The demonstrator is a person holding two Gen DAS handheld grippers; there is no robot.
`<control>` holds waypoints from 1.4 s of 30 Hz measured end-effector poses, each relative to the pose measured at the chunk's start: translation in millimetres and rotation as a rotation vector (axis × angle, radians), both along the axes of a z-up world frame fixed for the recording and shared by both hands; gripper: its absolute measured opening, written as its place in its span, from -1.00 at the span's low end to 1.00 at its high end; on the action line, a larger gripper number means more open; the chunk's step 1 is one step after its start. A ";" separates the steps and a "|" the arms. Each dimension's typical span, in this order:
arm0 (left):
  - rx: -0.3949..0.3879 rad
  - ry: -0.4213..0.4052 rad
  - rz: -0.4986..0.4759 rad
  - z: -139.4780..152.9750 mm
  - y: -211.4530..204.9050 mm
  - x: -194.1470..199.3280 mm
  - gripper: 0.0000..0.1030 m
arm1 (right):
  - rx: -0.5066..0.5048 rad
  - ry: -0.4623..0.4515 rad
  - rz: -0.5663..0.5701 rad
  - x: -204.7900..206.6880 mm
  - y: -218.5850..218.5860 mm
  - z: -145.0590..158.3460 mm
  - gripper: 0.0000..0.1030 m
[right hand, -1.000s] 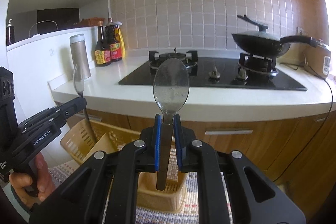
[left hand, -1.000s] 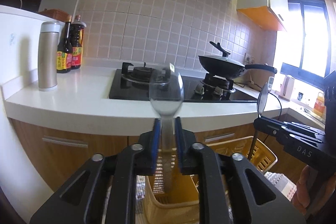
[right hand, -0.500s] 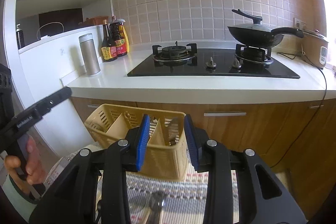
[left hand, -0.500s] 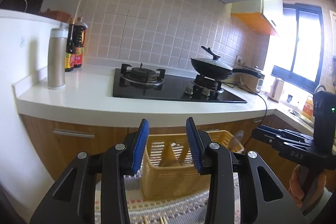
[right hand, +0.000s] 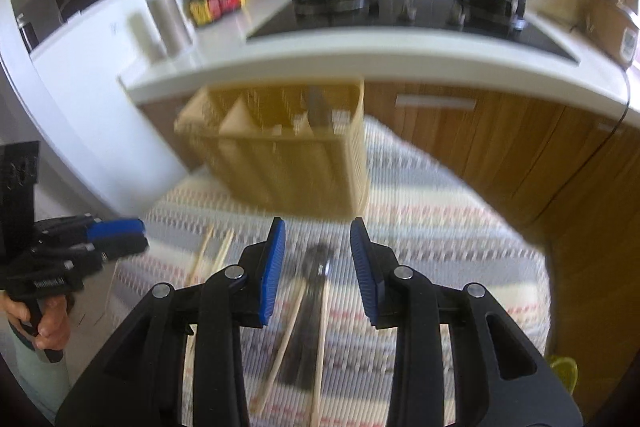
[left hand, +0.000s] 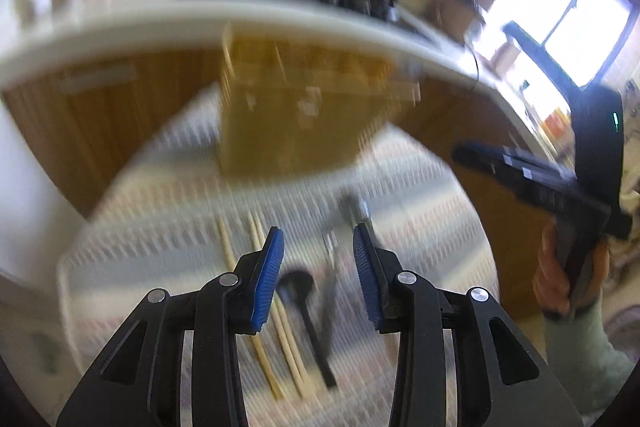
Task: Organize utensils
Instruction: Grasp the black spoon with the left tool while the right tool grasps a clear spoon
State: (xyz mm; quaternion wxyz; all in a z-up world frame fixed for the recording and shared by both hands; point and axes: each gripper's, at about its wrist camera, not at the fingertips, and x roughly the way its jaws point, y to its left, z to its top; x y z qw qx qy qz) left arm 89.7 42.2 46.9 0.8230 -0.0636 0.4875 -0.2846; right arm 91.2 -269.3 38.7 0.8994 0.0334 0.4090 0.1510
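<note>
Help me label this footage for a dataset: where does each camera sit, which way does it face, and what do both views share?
Left wrist: on the left gripper, angled down at blurred chopsticks on a striped mat; its open jaws and the right hand show.
Right wrist: on the right gripper, angled down at a dark utensil; its open jaws and the left hand show.
Shared: yellow basket, mat, white counter.

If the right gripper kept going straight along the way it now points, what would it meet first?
Most likely the dark spoon lying on the striped mat, between loose chopsticks. The right gripper is open and empty, angled down at it; blur leaves depth uncertain.
</note>
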 end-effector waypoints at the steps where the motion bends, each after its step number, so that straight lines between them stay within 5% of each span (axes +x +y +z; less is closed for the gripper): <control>1: -0.002 0.044 -0.017 -9.1 -0.8 -1.2 -0.33 | 0.000 0.033 0.003 1.6 0.2 -5.8 -0.40; 8: 0.051 0.250 -0.076 -72.0 -9.6 -7.4 -0.43 | 0.037 0.269 0.040 13.7 2.3 -57.9 -0.40; 16: 0.064 0.331 -0.083 -98.5 -20.0 0.7 -0.52 | 0.041 0.338 0.061 19.4 11.4 -74.3 -0.40; 30: 0.247 0.232 -0.076 -109.5 -73.4 9.1 -0.53 | 0.063 0.452 0.043 45.4 27.7 -104.8 -0.41; 37: 0.283 0.195 -0.069 -110.6 -87.9 16.0 -0.85 | 0.032 0.455 0.043 58.8 33.3 -108.8 -0.58; 42: 0.274 0.187 -0.063 -109.0 -89.8 20.7 -0.86 | -0.028 0.470 0.042 69.3 49.2 -121.4 -0.58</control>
